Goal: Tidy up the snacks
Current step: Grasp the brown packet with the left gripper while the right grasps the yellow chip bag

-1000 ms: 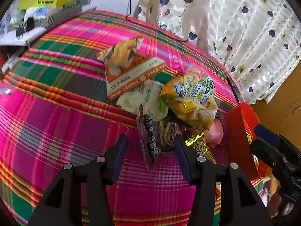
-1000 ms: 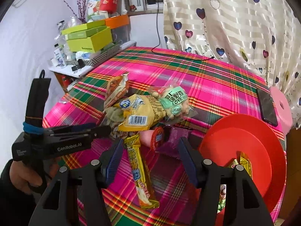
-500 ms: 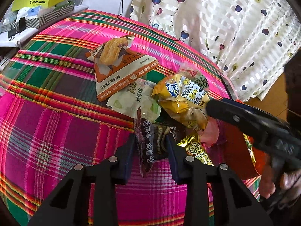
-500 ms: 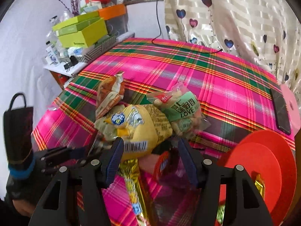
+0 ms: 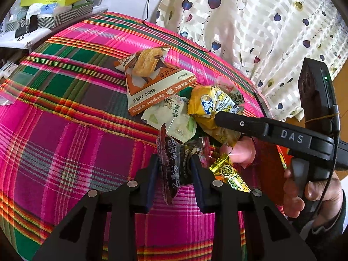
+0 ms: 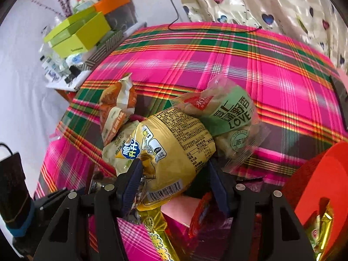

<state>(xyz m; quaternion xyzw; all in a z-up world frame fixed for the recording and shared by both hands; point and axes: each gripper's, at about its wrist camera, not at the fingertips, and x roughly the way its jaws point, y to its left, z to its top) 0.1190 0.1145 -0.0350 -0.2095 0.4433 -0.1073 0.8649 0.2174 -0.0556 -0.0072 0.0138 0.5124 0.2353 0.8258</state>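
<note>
A heap of snack packets lies on the plaid tablecloth [image 5: 65, 113]. My left gripper [image 5: 174, 169] is shut on a dark packet with white characters [image 5: 174, 163] at the heap's near edge. My right gripper [image 6: 174, 174] is open, its jaws on either side of a yellow snack bag [image 6: 174, 143]; it also shows in the left wrist view [image 5: 208, 106], with the right gripper's finger [image 5: 235, 121] over it. An orange-and-white packet [image 5: 152, 76], a pale green packet [image 5: 171, 117] and a clear green-label bag [image 6: 230, 117] lie around it. A red bowl [image 6: 315, 184] holds wrapped sweets.
A gold-wrapped bar [image 5: 232, 176] and a pink packet [image 6: 182, 213] lie by the heap. Yellow-green boxes [image 6: 82, 34] and clutter stand on a side shelf at the far left. A heart-print curtain [image 5: 261, 21] hangs behind. A black phone [image 6: 341, 95] lies at the right edge.
My left gripper closed on the dark packet. My right gripper moved forward over the heap until its open jaws came around the yellow bag.
</note>
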